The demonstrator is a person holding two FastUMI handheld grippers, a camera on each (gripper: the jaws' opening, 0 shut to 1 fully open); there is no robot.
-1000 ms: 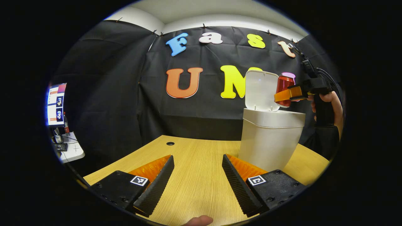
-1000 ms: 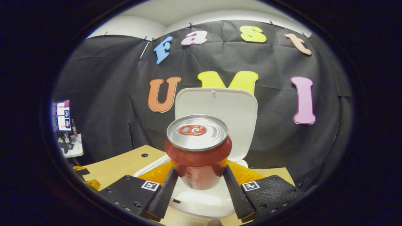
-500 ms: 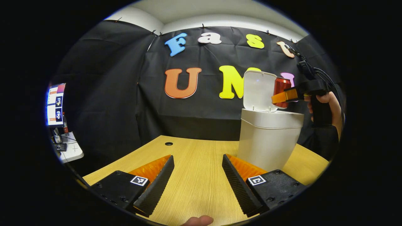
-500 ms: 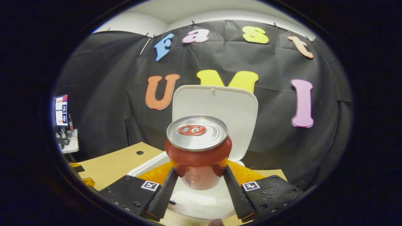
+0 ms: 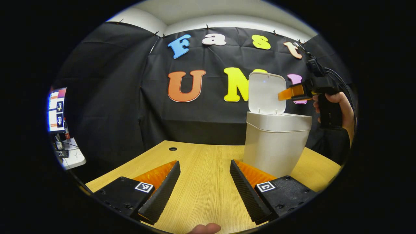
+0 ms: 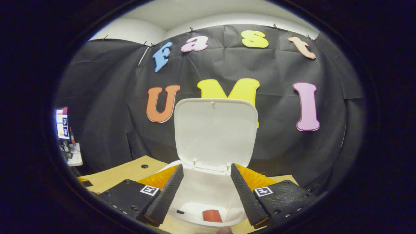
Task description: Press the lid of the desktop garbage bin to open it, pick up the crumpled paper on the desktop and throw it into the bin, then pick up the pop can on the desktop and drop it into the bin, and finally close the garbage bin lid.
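Right gripper [image 6: 207, 185] is hanging with jaws apart, pop can [image 6: 211, 215] below them; clipping the upright lid [image 6: 215, 133] ahead could be tipping the bin [image 5: 276, 143].

No words or numbers can be read on the objects. The only signs are square black-and-white coded markers, one on each black finger block of the left gripper [image 5: 204, 162], at [image 5: 144, 187] and [image 5: 266, 187], and of the right gripper [image 6: 207, 166]. The red pop can [image 6: 212, 215] lying inside the white plastic garbage bin [image 6: 195, 224] shows no legible print. The lit flat monitor [image 5: 57, 109] is too small to make out.
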